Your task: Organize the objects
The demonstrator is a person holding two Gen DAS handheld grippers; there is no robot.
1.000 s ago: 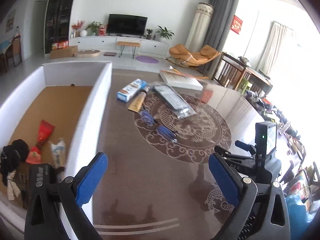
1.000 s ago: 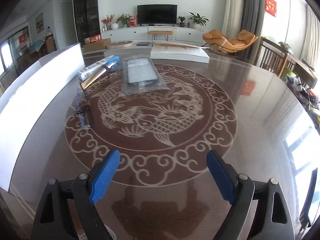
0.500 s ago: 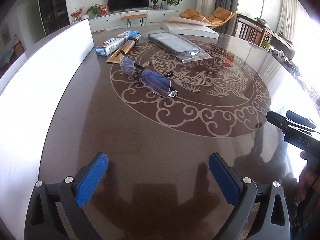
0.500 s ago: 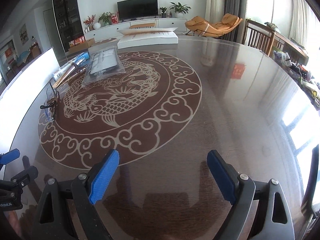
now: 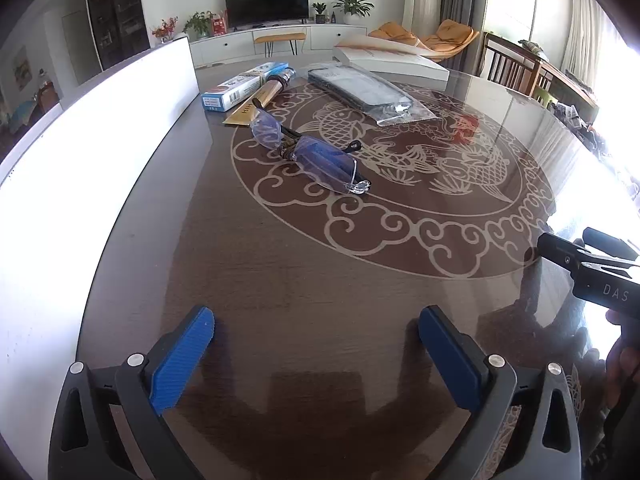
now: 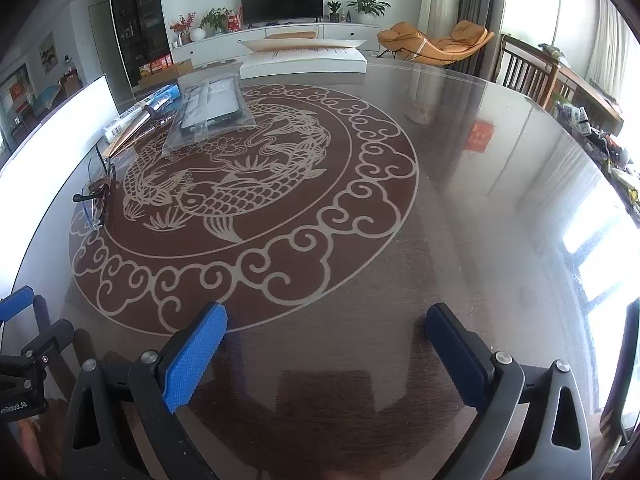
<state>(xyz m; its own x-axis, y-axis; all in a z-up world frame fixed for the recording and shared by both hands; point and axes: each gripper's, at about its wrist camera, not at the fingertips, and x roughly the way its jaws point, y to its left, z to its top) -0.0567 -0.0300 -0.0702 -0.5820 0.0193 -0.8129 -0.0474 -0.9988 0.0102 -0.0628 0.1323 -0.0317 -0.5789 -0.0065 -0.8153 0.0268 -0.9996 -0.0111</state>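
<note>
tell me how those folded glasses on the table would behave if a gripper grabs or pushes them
The glasses look thin-rimmed with clear lenses, so probably light and fragile; squeeze gently. They lie flat with temples folded, so rolling seems unlikely. On the glossy table, a push would likely slide them rather than tip them.

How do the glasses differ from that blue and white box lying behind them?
The glasses are clear, bluish-tinted and see-through; the blue and white box is opaque printed card. The glasses lie on the table's carved pattern, the box beside the white wall. Both rest flat on the table, untouched.
</note>
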